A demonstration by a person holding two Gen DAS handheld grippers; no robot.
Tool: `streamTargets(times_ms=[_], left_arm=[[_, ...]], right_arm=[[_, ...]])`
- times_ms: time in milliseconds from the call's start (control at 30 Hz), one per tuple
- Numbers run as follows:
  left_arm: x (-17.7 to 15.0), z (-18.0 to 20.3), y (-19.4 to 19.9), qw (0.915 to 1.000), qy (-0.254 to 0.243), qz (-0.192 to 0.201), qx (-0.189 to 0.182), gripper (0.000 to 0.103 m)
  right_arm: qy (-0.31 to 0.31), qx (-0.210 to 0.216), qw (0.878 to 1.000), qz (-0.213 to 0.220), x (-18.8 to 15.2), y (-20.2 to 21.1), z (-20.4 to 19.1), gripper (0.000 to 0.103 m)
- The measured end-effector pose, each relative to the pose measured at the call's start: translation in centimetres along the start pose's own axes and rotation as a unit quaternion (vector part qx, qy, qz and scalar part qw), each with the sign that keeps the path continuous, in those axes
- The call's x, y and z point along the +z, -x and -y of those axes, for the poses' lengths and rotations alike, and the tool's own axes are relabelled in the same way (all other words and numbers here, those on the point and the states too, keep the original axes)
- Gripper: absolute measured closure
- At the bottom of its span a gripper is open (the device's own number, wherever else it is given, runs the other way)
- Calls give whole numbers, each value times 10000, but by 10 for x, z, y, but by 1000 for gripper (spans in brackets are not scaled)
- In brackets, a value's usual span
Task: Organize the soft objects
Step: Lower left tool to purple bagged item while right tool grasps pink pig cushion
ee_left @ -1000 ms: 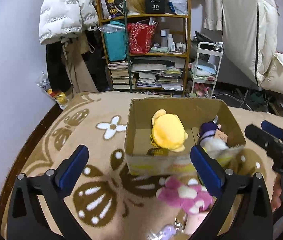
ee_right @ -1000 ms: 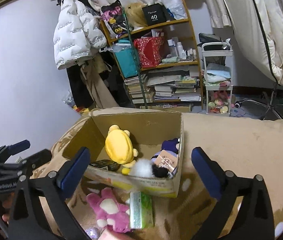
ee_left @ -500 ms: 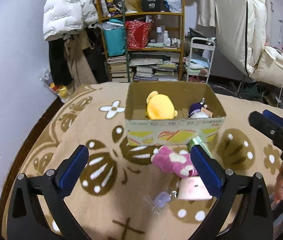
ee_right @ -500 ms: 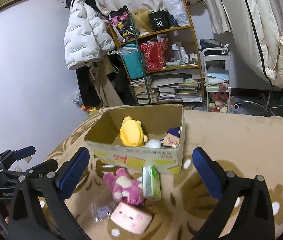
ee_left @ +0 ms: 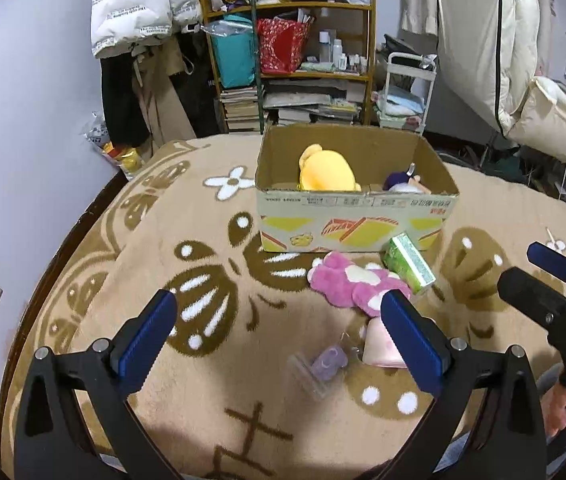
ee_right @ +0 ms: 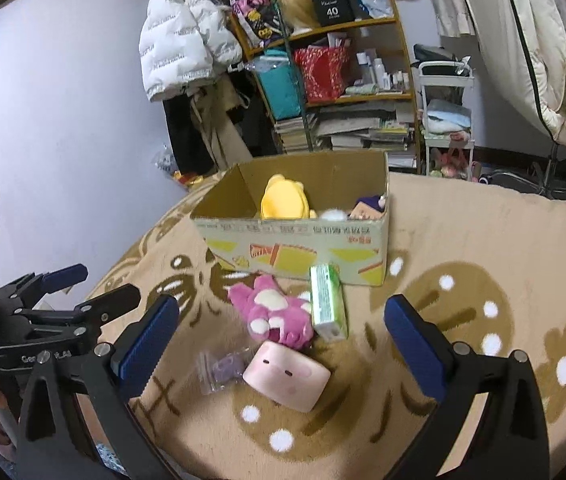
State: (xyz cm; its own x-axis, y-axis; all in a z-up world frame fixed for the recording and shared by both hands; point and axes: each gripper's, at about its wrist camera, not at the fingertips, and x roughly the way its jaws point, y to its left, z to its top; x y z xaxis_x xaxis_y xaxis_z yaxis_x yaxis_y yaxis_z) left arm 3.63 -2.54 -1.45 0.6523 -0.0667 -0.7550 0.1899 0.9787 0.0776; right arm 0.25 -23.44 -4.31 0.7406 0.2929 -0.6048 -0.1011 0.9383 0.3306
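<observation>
Left wrist view: left tool (ee_left: pixel 283 336) wide open, holding nothing, hovering over the blanket (ee_left: pixel 219 320). Bare blanket between and ahead of its fingers; blanket edge drops off at left near the wall. Cardboard box (ee_left: pixel 355 220) sits ahead w/ open top, yellow plush (ee_left: pixel 325 172) inside. Pink plush (ee_left: pixel 353 284) lies just in front of the box, green pack (ee_left: pixel 409 262) touching its right side. Pink block (ee_left: pixel 381 346) partly behind the right finger; clear bag (ee_left: pixel 323 364) beside it. Right tool (ee_left: pixel 539 276) at far right, jaws apart, empty.

Right wrist view: right tool (ee_right: pixel 283 344) wide open, empty. Pink plush (ee_right: pixel 273 310), green pack (ee_right: pixel 327 300), pink block (ee_right: pixel 287 376) and clear bag (ee_right: pixel 223 368) lie between its fingers, short of the box (ee_right: pixel 299 248). Open blanket (ee_right: pixel 483 280) to the right. Left tool (ee_right: pixel 95 284) at left.

Vs 0.5 s ago: both tools have pulled back further, box looks farther; things on the blanket haven't moved.

Blanket fuzzy, tan w/ brown-white pattern; plush furry; block smooth, rounded; pack boxy.
</observation>
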Motion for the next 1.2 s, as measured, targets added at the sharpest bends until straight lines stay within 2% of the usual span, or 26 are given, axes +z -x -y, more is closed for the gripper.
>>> streamTargets(times_ms=[133, 233, 733, 1200], left_arm=[[-4, -3, -21, 9991, 13, -386, -150, 2], [-9, 0, -35, 9982, -87, -579, -101, 2], [-25, 15, -76, 9927, -325, -1118, -330, 2], [-36, 27, -120, 9788, -370, -1902, -663, 2]], right_arm=[[-20, -54, 9998, -215, -5, -10, 3, 0], [-182, -59, 9992, -343, -6, -17, 9, 0], [-485, -27, 9932, -1061, -11, -59, 20, 0], [-497, 64, 9849, -1659, -18, -100, 15, 0]])
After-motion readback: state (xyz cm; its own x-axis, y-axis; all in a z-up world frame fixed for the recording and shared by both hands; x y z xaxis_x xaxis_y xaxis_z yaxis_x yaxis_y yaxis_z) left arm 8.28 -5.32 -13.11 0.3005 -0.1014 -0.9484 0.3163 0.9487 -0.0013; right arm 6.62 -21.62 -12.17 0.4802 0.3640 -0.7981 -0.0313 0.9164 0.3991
